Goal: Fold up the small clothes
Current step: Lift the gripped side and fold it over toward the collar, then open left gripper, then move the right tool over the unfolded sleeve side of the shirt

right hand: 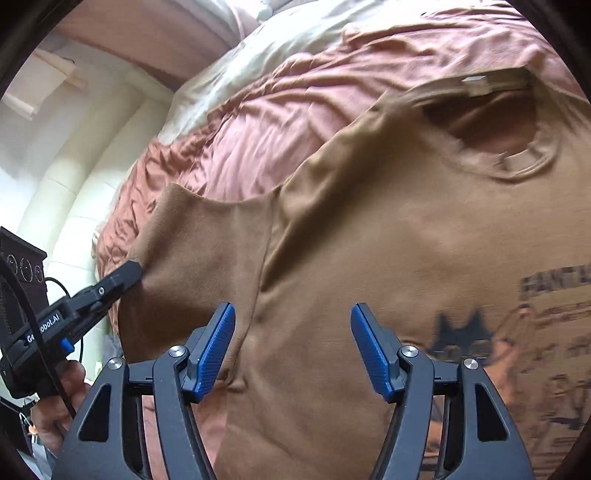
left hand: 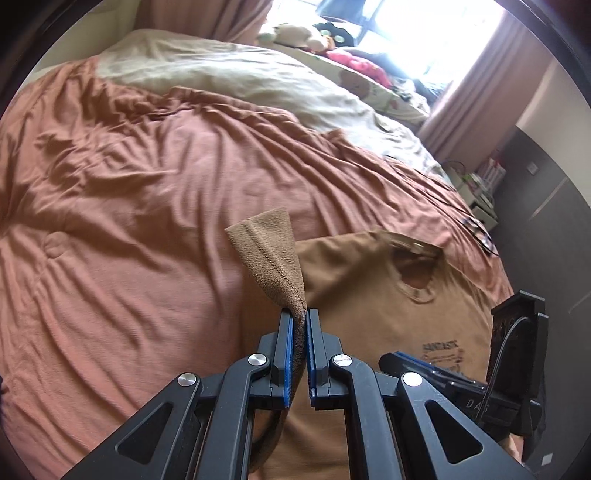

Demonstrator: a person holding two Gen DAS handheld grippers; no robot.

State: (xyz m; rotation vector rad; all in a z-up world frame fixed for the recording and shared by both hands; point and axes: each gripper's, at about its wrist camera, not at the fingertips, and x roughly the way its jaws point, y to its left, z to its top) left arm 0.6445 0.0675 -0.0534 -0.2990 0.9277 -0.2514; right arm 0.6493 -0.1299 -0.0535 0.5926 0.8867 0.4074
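The brown T-shirt (right hand: 388, 229) is lying print-up on the salmon duvet (left hand: 129, 192) near the bed's edge, collar toward the cream bedding (left hand: 221, 70). The left gripper (left hand: 300, 314) is pinching the shirt's sleeve (left hand: 273, 258) (hem seam showing) and holding it raised. The right gripper (right hand: 293, 314) is hanging over the shirt, jaws spread, holding nothing.

we see a rumpled rust duvet (left hand: 147, 192) over the bed with a cream blanket (left hand: 229, 74) past it, soft toys (left hand: 314, 35) by the bright window (left hand: 424, 29), pink curtains (left hand: 476, 85) and a cream padded headboard (right hand: 74, 192).
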